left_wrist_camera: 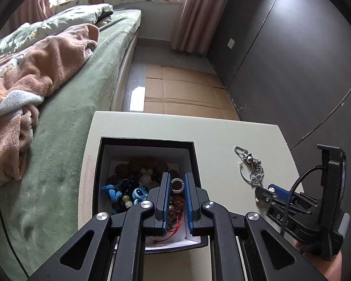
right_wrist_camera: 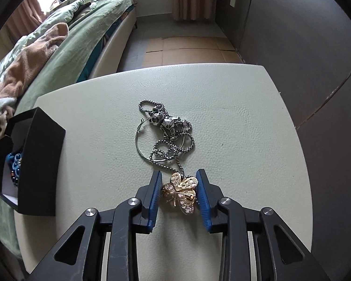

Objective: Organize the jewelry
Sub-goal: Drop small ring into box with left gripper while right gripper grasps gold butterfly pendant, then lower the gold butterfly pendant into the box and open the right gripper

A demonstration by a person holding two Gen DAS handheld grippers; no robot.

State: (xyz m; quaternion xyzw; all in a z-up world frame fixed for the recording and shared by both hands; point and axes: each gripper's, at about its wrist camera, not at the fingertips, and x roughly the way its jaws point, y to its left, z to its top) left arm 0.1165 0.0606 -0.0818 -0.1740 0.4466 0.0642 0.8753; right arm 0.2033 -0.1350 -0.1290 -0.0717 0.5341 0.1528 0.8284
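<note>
My left gripper [left_wrist_camera: 177, 175] hovers over the open black box [left_wrist_camera: 147, 141], shut on a small silver ring [left_wrist_camera: 177, 185]. Inside the box lie blue beads [left_wrist_camera: 138, 193], brown pieces and a red cord. On the pale table [right_wrist_camera: 222, 117] a gold butterfly brooch [right_wrist_camera: 182, 194] lies pin side up, and my right gripper [right_wrist_camera: 179, 173] has both blue pads against its sides. Just beyond the brooch, a silver ball-chain necklace [right_wrist_camera: 168, 126] with faceted charms lies tangled with a thin hoop [right_wrist_camera: 138, 145]. In the left wrist view the right gripper [left_wrist_camera: 263, 193] shows low on the table at the right.
The box [right_wrist_camera: 42, 164] stands at the table's left edge, beside a green bed [left_wrist_camera: 65, 128] with crumpled blankets. Flattened cardboard [left_wrist_camera: 182, 93] covers the floor beyond the table. A dark wall [left_wrist_camera: 292, 58] runs along the right. A hand shows at the lower right.
</note>
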